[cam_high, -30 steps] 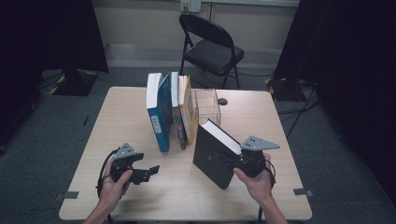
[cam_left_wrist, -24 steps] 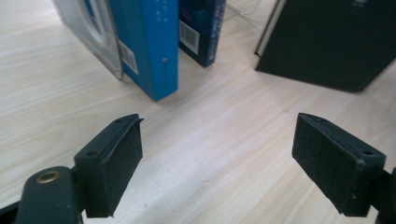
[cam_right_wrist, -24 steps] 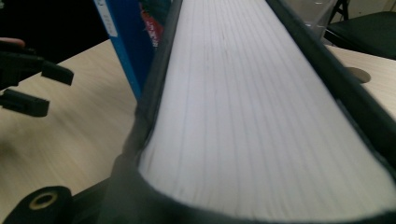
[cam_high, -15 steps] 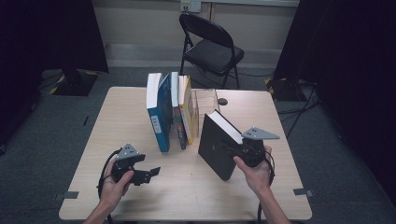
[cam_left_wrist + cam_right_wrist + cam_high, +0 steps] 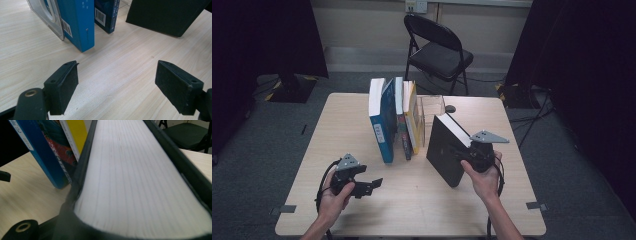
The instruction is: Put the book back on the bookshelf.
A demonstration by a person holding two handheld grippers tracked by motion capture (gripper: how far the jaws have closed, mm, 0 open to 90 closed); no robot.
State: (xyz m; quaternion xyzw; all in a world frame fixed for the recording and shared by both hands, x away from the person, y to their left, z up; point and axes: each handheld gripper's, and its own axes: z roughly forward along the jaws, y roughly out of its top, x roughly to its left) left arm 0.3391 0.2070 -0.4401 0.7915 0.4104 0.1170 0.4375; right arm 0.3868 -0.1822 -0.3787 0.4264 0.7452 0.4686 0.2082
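Clamped across the page edge of the black book, my right claw holds the volume tilted, its top leaning away from the row of standing books and its lower corner on or just above the bench, toward the right half of the near edge. Seen from the right gripper view, the white page block runs straight up between my jaws, with the black covers on either side.

My left claw hangs released near the bench's near-left corner, jaws wide apart and holding nothing, its pads hovering over bare wood in the left gripper view.

The row stands mid-bench: a blue book, a thinner dark one and a yellow one, with a clear plastic stand behind them toward the far edge.

The risks, as I judge them: the black book is heavy and gripped at one edge only, so it could pivot in my jaws and sag or slip as I swing it upright. If I bring it in too fast against the yellow book, the shove could topple the whole row leftward, since nothing braces the blue one on its open side. My idle left claw is well apart from that end and could not catch a fall.
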